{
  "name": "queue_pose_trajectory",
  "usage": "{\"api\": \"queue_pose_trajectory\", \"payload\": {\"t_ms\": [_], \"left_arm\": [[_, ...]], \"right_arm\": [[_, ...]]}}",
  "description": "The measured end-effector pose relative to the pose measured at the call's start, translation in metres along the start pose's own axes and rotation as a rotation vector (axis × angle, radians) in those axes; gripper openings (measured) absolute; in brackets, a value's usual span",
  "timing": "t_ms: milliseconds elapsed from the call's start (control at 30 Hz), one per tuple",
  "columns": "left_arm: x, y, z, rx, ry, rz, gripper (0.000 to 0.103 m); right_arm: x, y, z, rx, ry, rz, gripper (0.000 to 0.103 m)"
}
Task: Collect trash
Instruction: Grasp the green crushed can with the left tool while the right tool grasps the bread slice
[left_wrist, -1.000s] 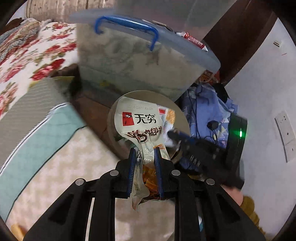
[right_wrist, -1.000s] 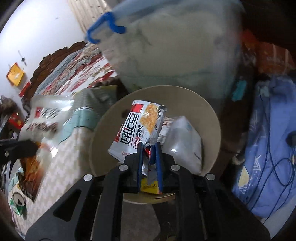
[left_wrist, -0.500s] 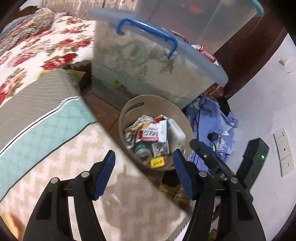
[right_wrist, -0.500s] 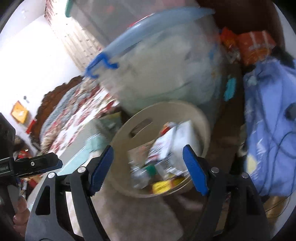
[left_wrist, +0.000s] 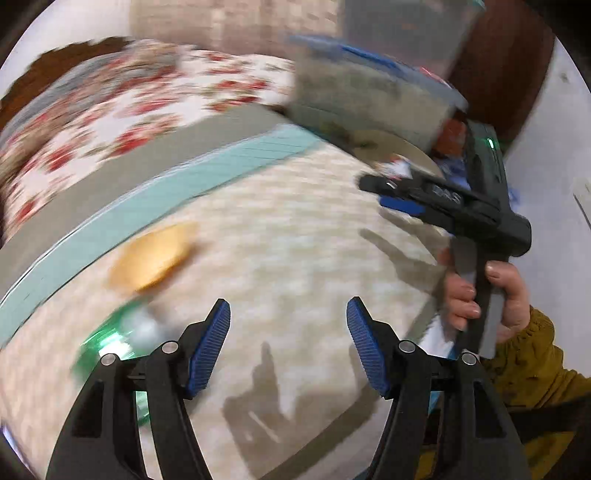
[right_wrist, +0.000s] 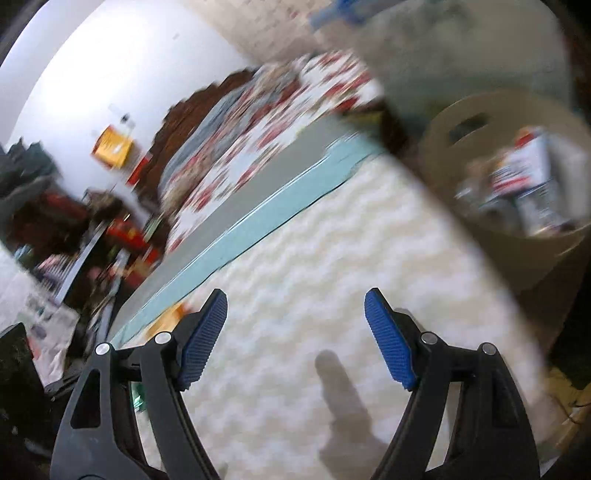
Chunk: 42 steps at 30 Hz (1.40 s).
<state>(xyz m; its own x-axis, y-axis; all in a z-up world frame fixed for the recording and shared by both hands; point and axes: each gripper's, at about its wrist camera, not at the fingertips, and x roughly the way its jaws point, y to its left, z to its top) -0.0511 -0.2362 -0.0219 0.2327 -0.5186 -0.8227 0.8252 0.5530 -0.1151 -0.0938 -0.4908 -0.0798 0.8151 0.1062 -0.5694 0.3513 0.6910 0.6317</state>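
While both the left tongs (left_wrist: 288, 343) and right tongs (right_wrist: 295, 338) hang spread and empty over the bed (left_wrist: 295, 236), the left should settle squarely around the green can (left_wrist: 122, 343) just beside them, far from the trash basket (right_wrist: 480, 236).

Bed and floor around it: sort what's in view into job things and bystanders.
Job: waste basket with wrappers, orange wrapper, green can, both open tongs.
Bystanders: storage box, floral quilt, wall.

Floral bedspread (left_wrist: 122, 122), lidded storage tub (left_wrist: 373, 99).
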Motion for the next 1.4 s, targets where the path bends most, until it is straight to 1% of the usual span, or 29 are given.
{"api": "queue_pose_trajectory", "payload": {"t_ms": [33,67,167,200,233,267,367,433,500,533,567,600,667,700,767,833,867,900,933,1000,1100,1167,1267,1400], "left_arm": [[-0.01,0.014,-0.004,-0.037,-0.015,0.01,0.062],[-0.023,0.036,-0.01,-0.101,-0.038,0.022,0.062],[-0.046,0.091,-0.025,-0.268,-0.085,0.037,0.062],[-0.048,0.105,-0.03,-0.313,-0.083,0.046,0.062],[-0.048,0.121,-0.035,-0.363,-0.075,0.047,0.062],[-0.046,0.136,-0.04,-0.406,-0.067,0.031,0.062],[-0.039,0.162,-0.047,-0.47,-0.058,-0.008,0.062],[-0.029,0.173,-0.046,-0.493,-0.049,-0.051,0.062],[-0.017,0.18,-0.041,-0.504,-0.04,-0.108,0.062],[-0.009,0.183,-0.037,-0.504,-0.035,-0.138,0.062],[-0.001,0.185,-0.034,-0.503,-0.025,-0.162,0.062],[0.006,0.183,-0.03,-0.503,-0.012,-0.187,0.062],[0.021,0.181,-0.028,-0.504,0.022,-0.26,0.061],[0.024,0.177,-0.029,-0.499,0.033,-0.278,0.062],[0.025,0.167,-0.032,-0.451,0.041,-0.257,0.062],[0.023,0.162,-0.039,-0.434,0.042,-0.269,0.062],[0.023,0.162,-0.044,-0.442,0.044,-0.28,0.062],[0.023,0.164,-0.049,-0.447,0.046,-0.278,0.057],[0.022,0.164,-0.055,-0.455,0.045,-0.268,0.055],[0.018,0.168,-0.061,-0.483,0.027,-0.271,0.054],[0.008,0.173,-0.071,-0.498,-0.004,-0.247,0.05],[0.003,0.175,-0.076,-0.511,-0.021,-0.239,0.049],[0.001,0.181,-0.084,-0.55,-0.049,-0.263,0.049],[0.001,0.185,-0.087,-0.572,-0.065,-0.281,0.049]], "right_arm": [[0.008,0.012,-0.005,-0.016,0.027,0.025,0.075],[0.015,0.026,-0.011,-0.037,0.054,0.049,0.075],[0.032,0.066,-0.03,-0.11,0.111,0.099,0.072],[0.037,0.083,-0.038,-0.146,0.138,0.124,0.07],[0.041,0.092,-0.043,-0.166,0.154,0.138,0.067],[0.045,0.108,-0.053,-0.205,0.182,0.163,0.065],[0.052,0.145,-0.078,-0.318,0.245,0.211,0.054],[0.058,0.162,-0.093,-0.38,0.278,0.216,0.04],[0.065,0.173,-0.105,-0.427,0.296,0.176,0.035],[0.074,0.176,-0.109,-0.437,0.303,0.137,0.032],[0.078,0.177,-0.11,-0.441,0.301,0.117,0.032],[0.085,0.179,-0.111,-0.455,0.292,0.074,0.032],[0.094,0.183,-0.114,-0.477,0.287,0.03,0.032],[0.097,0.183,-0.113,-0.476,0.293,0.024,0.031],[0.103,0.184,-0.114,-0.479,0.299,0.013,0.03],[0.109,0.184,-0.111,-0.488,0.303,0.006,0.03],[0.112,0.184,-0.109,-0.489,0.306,0.007,0.03],[0.113,0.185,-0.108,-0.494,0.304,0.006,0.03],[0.117,0.188,-0.108,-0.504,0.302,0.003,0.03],[0.124,0.194,-0.106,-0.511,0.311,0.018,0.03],[0.121,0.191,-0.098,-0.508,0.305,0.034,0.031],[0.114,0.184,-0.087,-0.476,0.27,0.039,0.031],[0.107,0.167,-0.071,-0.389,0.243,0.037,0.032],[0.108,0.143,-0.053,-0.257,0.247,0.05,0.033]]}}
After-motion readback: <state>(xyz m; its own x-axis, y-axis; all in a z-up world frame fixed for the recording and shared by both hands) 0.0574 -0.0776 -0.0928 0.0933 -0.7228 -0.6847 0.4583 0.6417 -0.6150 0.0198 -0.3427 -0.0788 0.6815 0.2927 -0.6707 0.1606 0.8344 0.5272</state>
